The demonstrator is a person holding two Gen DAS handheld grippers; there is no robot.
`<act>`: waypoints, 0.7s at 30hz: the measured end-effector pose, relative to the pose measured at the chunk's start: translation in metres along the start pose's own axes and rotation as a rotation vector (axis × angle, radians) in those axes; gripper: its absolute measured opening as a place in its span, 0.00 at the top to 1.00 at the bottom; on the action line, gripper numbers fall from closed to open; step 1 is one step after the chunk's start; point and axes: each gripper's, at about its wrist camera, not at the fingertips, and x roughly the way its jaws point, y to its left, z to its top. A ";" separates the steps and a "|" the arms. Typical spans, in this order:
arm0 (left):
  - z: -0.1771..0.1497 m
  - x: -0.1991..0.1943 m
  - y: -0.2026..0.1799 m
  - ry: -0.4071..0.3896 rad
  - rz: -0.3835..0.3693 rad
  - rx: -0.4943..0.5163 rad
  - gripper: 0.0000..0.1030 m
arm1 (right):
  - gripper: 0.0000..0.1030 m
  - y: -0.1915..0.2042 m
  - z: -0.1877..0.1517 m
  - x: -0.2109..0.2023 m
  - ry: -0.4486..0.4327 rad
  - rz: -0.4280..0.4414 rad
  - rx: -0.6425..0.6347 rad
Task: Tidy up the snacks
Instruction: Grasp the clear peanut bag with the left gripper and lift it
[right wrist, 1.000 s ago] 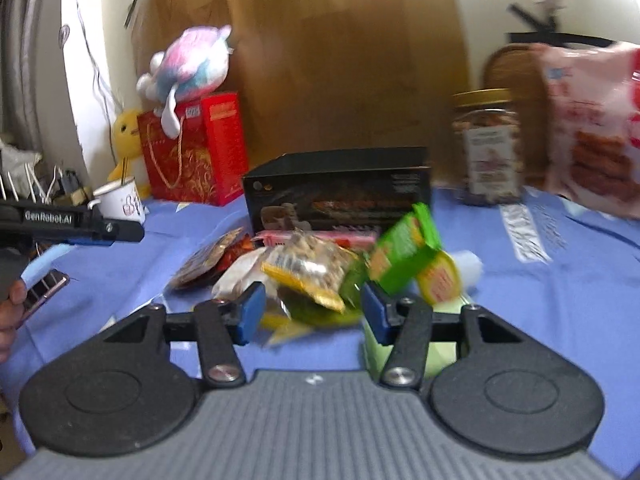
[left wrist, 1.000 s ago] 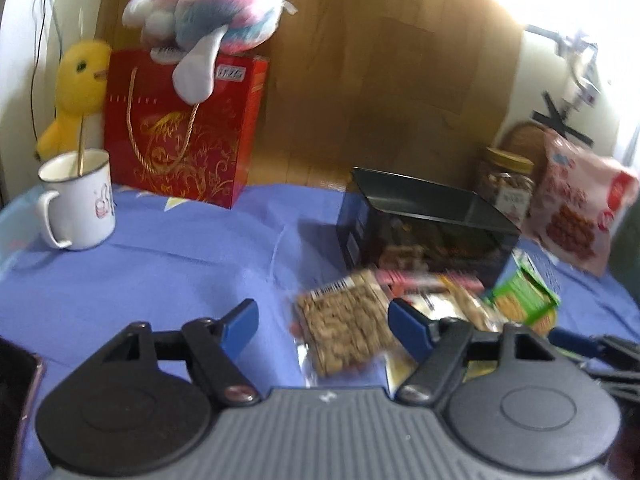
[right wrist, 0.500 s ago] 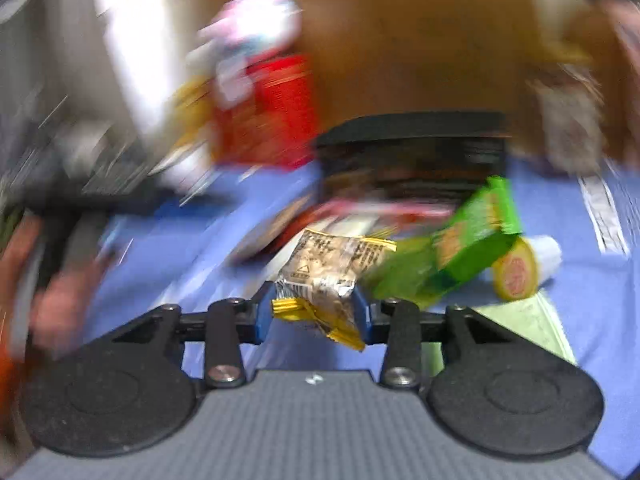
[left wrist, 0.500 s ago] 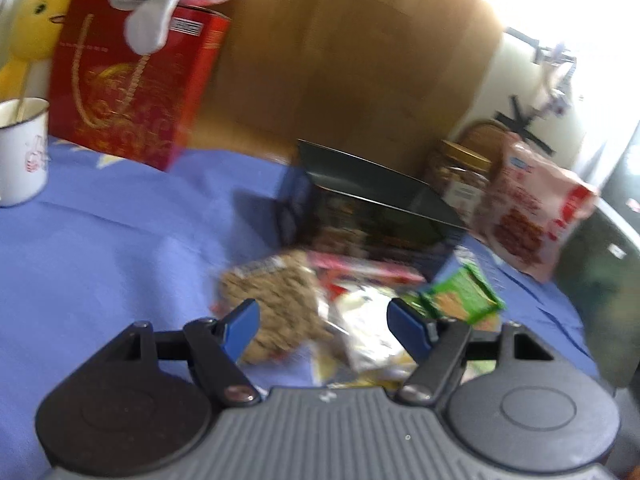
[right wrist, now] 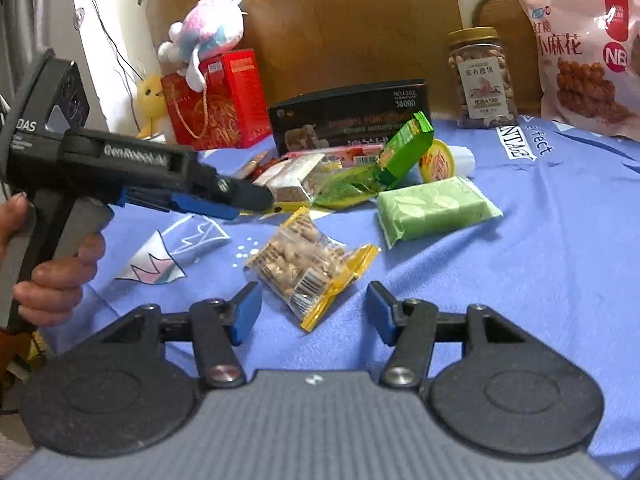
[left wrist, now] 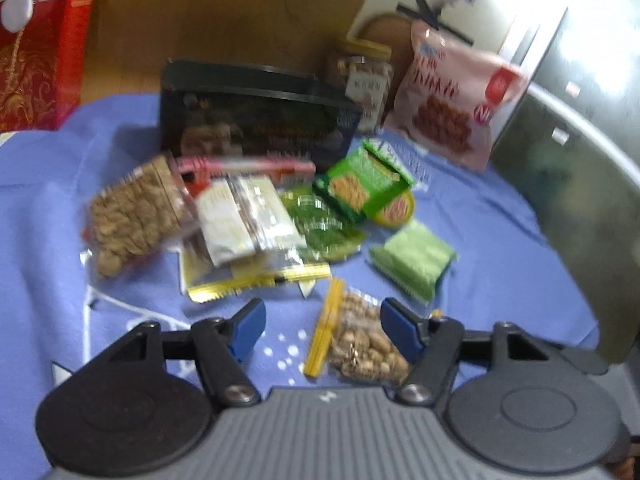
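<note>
The right hand-held gripper (right wrist: 312,310) gapes wide and empty above a yellow-edged nut packet (right wrist: 310,266) lying on the blue worktop (right wrist: 540,264); the left hand-held gripper (left wrist: 322,330) is likewise spread wide.

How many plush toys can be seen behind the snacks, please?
2. A pink and blue plush toy sits on top of the red gift bag; a yellow plush toy stands just left of that bag. Others may be hidden.
</note>
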 end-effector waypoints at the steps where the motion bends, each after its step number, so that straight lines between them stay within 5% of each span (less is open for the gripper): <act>1: -0.003 0.006 -0.001 0.017 -0.010 0.001 0.37 | 0.41 0.004 -0.001 0.006 0.002 -0.014 -0.033; 3: -0.009 0.012 -0.007 0.001 -0.010 0.030 0.38 | 0.42 0.009 0.001 0.018 0.018 -0.042 -0.092; 5: -0.013 0.013 -0.017 0.013 -0.052 0.057 0.61 | 0.46 0.012 -0.002 0.025 0.008 -0.065 -0.119; 14: -0.029 -0.003 -0.017 -0.009 -0.114 0.000 0.66 | 0.57 0.038 -0.001 0.025 0.026 -0.180 -0.171; 21: -0.031 -0.006 -0.030 0.008 -0.090 0.080 0.66 | 0.60 0.040 -0.012 0.016 -0.009 -0.184 -0.089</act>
